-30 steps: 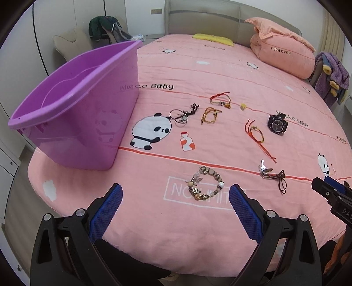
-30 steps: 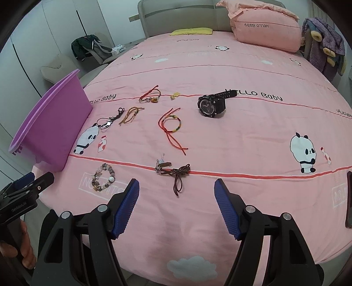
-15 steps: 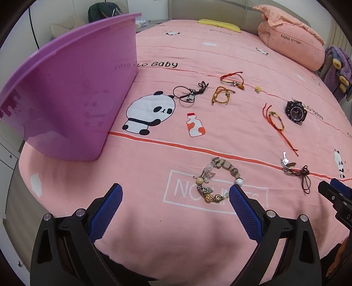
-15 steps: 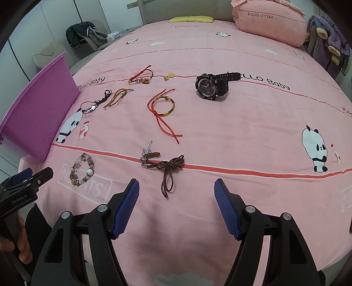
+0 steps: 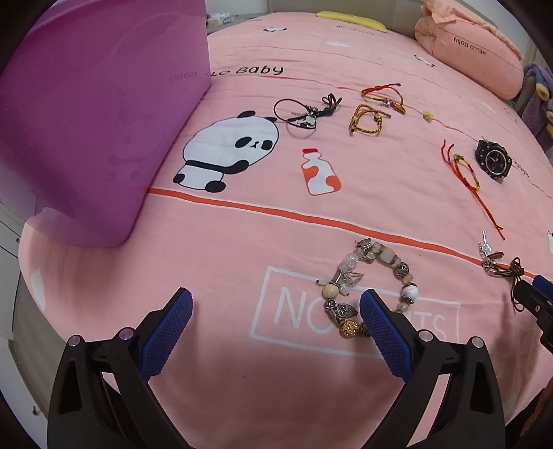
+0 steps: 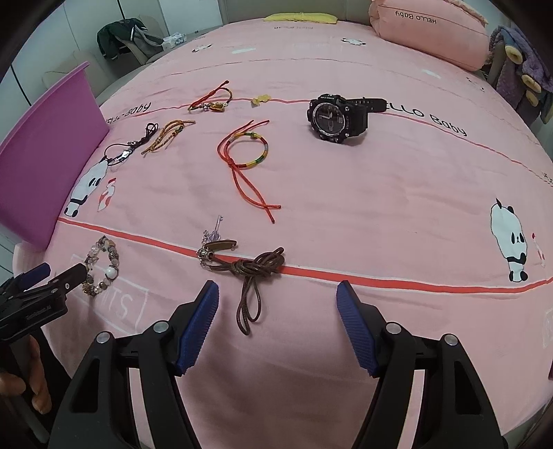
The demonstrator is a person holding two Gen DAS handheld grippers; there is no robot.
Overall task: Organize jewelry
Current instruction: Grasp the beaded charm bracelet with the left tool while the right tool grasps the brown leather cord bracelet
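Note:
Several pieces of jewelry lie on a pink bedspread [image 5: 242,241]. A beaded charm bracelet [image 5: 371,283] lies just ahead of my open left gripper [image 5: 276,311], by its right finger. A brown leather cord necklace [image 6: 249,273] lies just ahead of my open right gripper [image 6: 278,304]. Farther off lie a red cord bracelet [image 6: 247,155], a black watch [image 6: 335,119], a yellow braided bracelet [image 5: 366,119], a black cord bracelet [image 5: 304,110] and a red-gold bracelet [image 5: 383,93]. A purple bin [image 5: 86,121] stands at the left.
A pink pillow [image 6: 428,31] and a yellow cushion [image 6: 300,17] lie at the far end of the bed. A chair with dark clothes [image 6: 121,38] stands beyond the bed's left side. The left gripper also shows in the right wrist view [image 6: 38,293].
Both grippers have moved forward and lower toward the bed. The beaded bracelet and the brown cord now lie much closer to the fingers. Both stay open.

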